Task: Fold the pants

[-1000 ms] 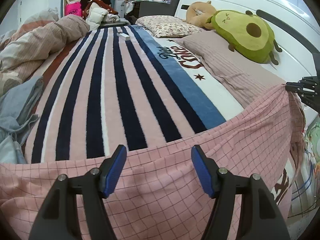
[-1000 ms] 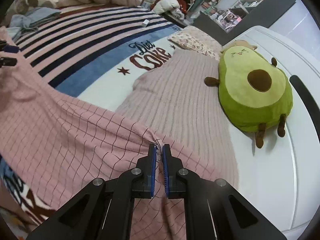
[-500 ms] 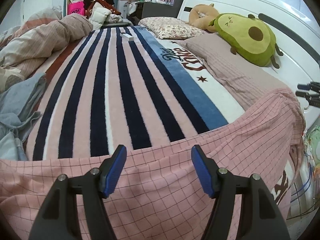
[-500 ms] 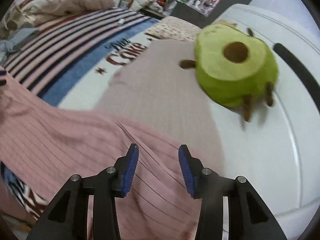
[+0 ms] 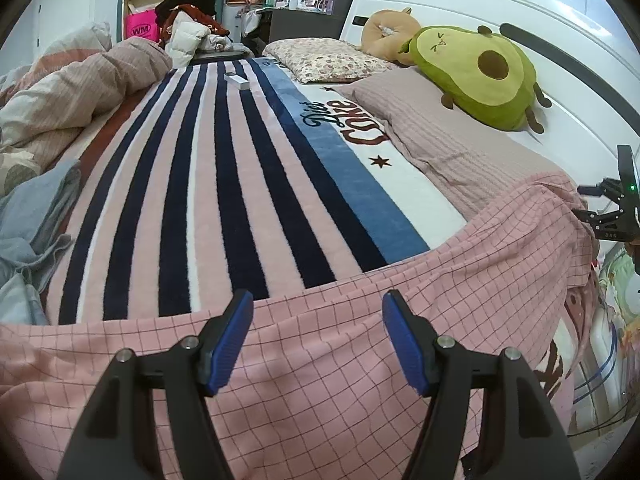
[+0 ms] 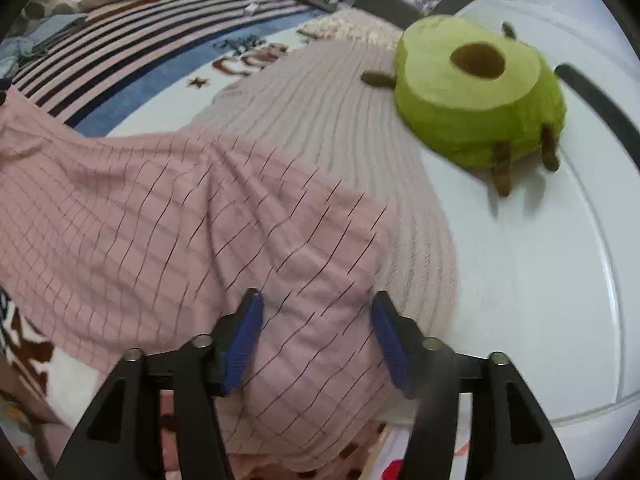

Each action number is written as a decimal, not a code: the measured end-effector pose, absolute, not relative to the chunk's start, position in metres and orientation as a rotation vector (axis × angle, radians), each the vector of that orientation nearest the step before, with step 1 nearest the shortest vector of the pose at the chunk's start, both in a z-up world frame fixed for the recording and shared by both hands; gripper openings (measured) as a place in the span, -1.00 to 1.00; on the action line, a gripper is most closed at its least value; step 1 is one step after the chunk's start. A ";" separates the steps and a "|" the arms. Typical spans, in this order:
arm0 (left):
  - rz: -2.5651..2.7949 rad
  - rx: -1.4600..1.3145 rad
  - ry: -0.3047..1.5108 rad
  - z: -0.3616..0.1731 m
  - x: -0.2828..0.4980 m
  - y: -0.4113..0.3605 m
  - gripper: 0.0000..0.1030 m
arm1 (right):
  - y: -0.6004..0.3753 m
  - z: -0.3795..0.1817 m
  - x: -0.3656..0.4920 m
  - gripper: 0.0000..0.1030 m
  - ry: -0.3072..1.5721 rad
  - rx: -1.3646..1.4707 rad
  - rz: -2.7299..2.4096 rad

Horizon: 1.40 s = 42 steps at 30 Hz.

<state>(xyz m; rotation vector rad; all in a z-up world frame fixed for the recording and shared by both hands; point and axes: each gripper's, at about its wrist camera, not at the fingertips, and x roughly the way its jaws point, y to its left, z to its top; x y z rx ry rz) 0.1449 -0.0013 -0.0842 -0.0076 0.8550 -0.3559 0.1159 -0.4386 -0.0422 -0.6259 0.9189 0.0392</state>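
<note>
The pink checked pants [image 5: 400,304] lie spread flat across the near edge of the bed, and they also show in the right wrist view [image 6: 168,208]. My left gripper [image 5: 318,340] is open and empty, just above the cloth. My right gripper [image 6: 316,340] is open and empty over the pants' end, near the ribbed pillow; it also shows at the right edge of the left wrist view [image 5: 604,208].
A striped blanket [image 5: 224,184] covers the bed. A ribbed pink pillow [image 6: 320,112], a green avocado plush [image 6: 476,92], a floral pillow [image 5: 328,58] and a white headboard [image 5: 560,40] lie on the right. A rumpled duvet [image 5: 80,92] and blue clothes [image 5: 32,220] lie on the left.
My right gripper let go of the pants' end and opened wide. The cloth dropped flat onto the bed. My left gripper stayed open over the pants.
</note>
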 end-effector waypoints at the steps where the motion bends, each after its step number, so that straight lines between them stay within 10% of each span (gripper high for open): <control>1: -0.352 -0.008 0.855 -0.084 0.145 -0.002 0.22 | -0.439 -0.043 0.118 0.19 0.923 -0.620 0.042; 12: -0.352 -0.020 0.858 -0.084 0.144 0.002 0.22 | -0.435 -0.045 0.100 -0.92 1.023 -0.589 0.014; 19: -0.368 -0.027 0.854 -0.085 0.143 0.000 0.22 | -0.432 -0.028 0.099 -0.98 0.943 -0.579 -0.046; 32: -0.248 -0.045 0.830 -0.083 0.140 0.038 0.22 | -0.436 -0.019 0.145 -0.97 0.903 -0.569 -0.141; 37: -0.097 -0.083 0.804 -0.062 0.110 0.092 0.22 | -0.443 -0.026 0.143 -0.02 0.900 -0.493 -0.154; 42: 0.080 -0.095 0.775 -0.038 0.069 0.147 0.22 | -0.431 -0.005 0.124 0.03 0.774 -0.384 -0.115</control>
